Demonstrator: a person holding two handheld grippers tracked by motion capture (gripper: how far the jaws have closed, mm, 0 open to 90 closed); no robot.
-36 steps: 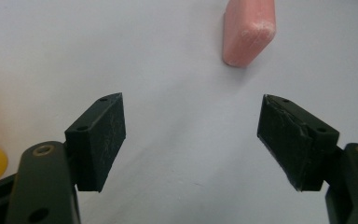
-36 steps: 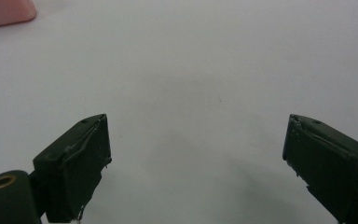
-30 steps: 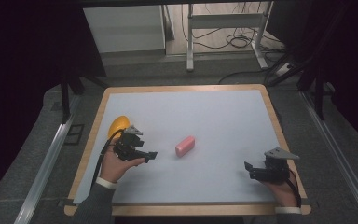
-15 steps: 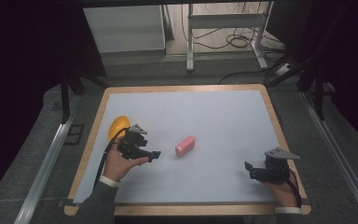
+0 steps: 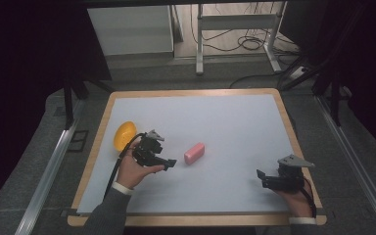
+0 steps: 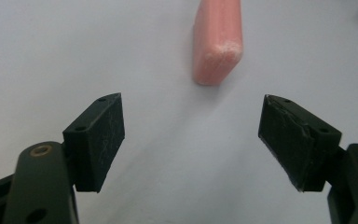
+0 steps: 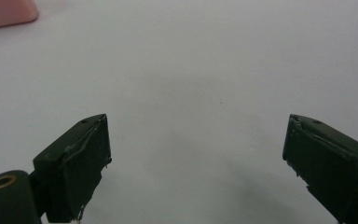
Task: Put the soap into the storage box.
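A pink block (image 5: 194, 153) lies near the middle of the white table top (image 5: 235, 127). My left gripper (image 5: 169, 164) is open just to its left, jaws pointing at it. In the left gripper view the pink block (image 6: 216, 39) lies a short way beyond the spread jaws, and nothing sits between my left gripper (image 6: 191, 135) fingertips. My right gripper (image 5: 259, 177) rests open near the front right of the table. The right gripper view has my right gripper (image 7: 198, 154) wide apart over bare table, with the pink block's corner (image 7: 7, 13) at the top left.
A yellow bowl (image 5: 124, 135) stands on its side at the table's left edge, just behind my left hand. A wooden rim (image 5: 289, 122) frames the table. Metal rails, a desk frame and cables lie on the floor beyond.
My left gripper has moved a little to the right, closer to the pink block. The right gripper has stayed put.
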